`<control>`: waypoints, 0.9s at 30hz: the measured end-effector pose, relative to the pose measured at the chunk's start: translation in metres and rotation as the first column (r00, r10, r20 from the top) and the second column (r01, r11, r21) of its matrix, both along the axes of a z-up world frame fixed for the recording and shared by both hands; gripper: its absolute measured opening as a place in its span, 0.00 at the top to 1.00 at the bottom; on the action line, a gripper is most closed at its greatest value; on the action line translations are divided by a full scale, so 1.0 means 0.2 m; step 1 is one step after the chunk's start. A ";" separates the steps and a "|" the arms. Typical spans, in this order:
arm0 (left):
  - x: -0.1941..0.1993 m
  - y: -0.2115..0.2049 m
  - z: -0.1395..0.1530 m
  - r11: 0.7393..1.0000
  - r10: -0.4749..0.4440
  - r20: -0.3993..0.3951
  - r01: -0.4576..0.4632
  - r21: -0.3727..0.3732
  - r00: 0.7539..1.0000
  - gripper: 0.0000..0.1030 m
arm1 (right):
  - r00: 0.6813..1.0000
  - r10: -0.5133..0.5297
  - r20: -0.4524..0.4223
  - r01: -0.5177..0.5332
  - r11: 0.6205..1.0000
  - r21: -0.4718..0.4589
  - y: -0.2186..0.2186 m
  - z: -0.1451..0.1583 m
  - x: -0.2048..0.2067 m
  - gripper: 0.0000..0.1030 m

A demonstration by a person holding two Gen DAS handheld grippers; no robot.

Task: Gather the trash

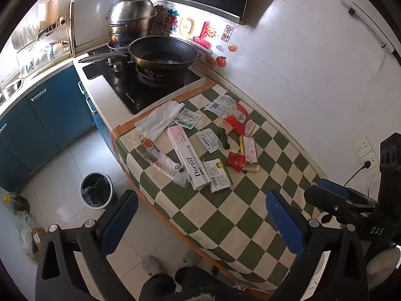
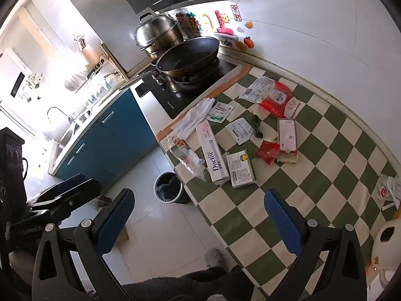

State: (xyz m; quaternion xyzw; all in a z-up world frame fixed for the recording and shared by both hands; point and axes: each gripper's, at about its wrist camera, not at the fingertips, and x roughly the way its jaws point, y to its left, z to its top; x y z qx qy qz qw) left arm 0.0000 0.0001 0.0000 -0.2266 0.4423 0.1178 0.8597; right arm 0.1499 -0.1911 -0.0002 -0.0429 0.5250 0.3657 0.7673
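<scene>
Several pieces of trash lie on the green-checked tablecloth: a white "Doctor" toothpaste box, a small green-white box, a red wrapper, a pink-white box, a clear plastic bag and a red pouch. A bin with a dark liner stands on the floor left of the table. My left gripper is open and empty, held above the table's near edge. My right gripper is open and empty beside it.
A black stove with a wok and a steel steamer pot sits beyond the cloth. Blue cabinets run along the left. A white appliance and paper scraps sit at the table's right end. Slippered feet show below.
</scene>
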 end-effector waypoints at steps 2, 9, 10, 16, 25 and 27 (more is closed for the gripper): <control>0.00 0.00 0.00 1.000 -0.003 0.005 0.003 0.011 1.000 0.00 | 1.000 -0.001 -0.003 0.001 1.000 0.002 0.00 0.00 0.00 0.00; -0.01 -0.01 0.00 1.000 -0.014 0.010 0.014 0.005 1.000 0.00 | 1.000 0.004 -0.016 -0.004 1.000 0.004 0.00 0.00 0.00 0.00; -0.01 0.00 0.02 1.000 -0.015 0.010 0.015 0.007 1.000 0.00 | 1.000 0.004 -0.017 -0.004 1.000 0.004 0.00 0.00 -0.01 0.00; 0.02 -0.01 0.07 1.000 -0.023 0.011 0.023 0.019 1.000 0.00 | 1.000 -0.004 -0.015 0.004 1.000 0.005 -0.03 0.00 -0.02 0.00; 0.01 -0.01 0.05 0.999 -0.028 0.017 0.028 0.021 0.999 0.00 | 1.000 -0.022 -0.019 0.022 0.999 0.024 -0.07 0.00 -0.03 0.00; 0.00 -0.01 0.05 0.999 -0.028 0.018 0.028 0.022 0.999 0.00 | 1.000 -0.021 -0.019 0.021 0.999 0.025 -0.06 0.01 -0.03 0.00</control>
